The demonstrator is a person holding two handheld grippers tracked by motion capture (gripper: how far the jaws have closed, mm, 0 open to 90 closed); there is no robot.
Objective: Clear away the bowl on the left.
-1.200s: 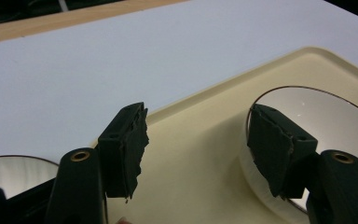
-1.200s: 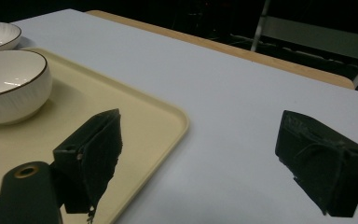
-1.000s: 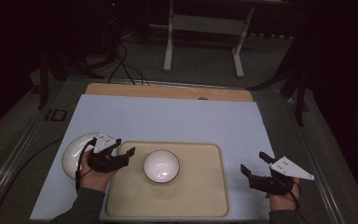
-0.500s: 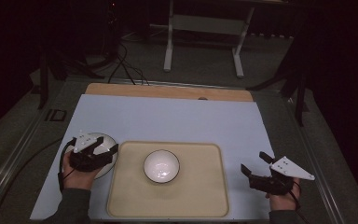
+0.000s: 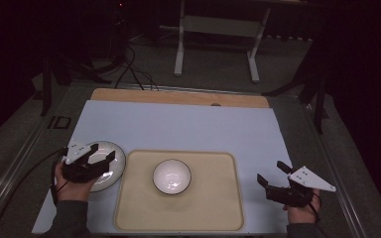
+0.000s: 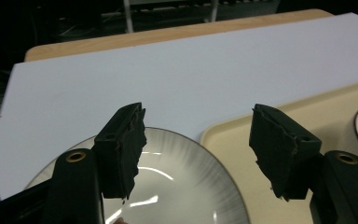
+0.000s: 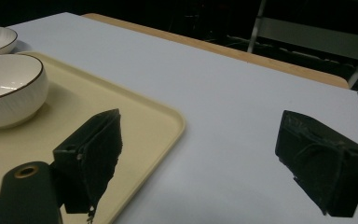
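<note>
Plate (image 5: 110, 159) under left gripper (image 5: 101, 155), jaws spread, gripping nothing
Plate lies on tabletop (image 5: 188, 126) just left of tray (image 5: 218, 208), directly below left jaws; right gripper (image 5: 272, 174), jaws spread and empty, well apart at right; bowl (image 5: 171, 176) on tray

The white table (image 5: 188, 126) holds a tan tray (image 5: 213, 208) (near six o'clock) and a plate (image 5: 113, 153) at eight o'clock.

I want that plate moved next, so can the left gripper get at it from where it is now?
Probably yes: the left gripper hangs open right over the plate, nothing between them.
</note>
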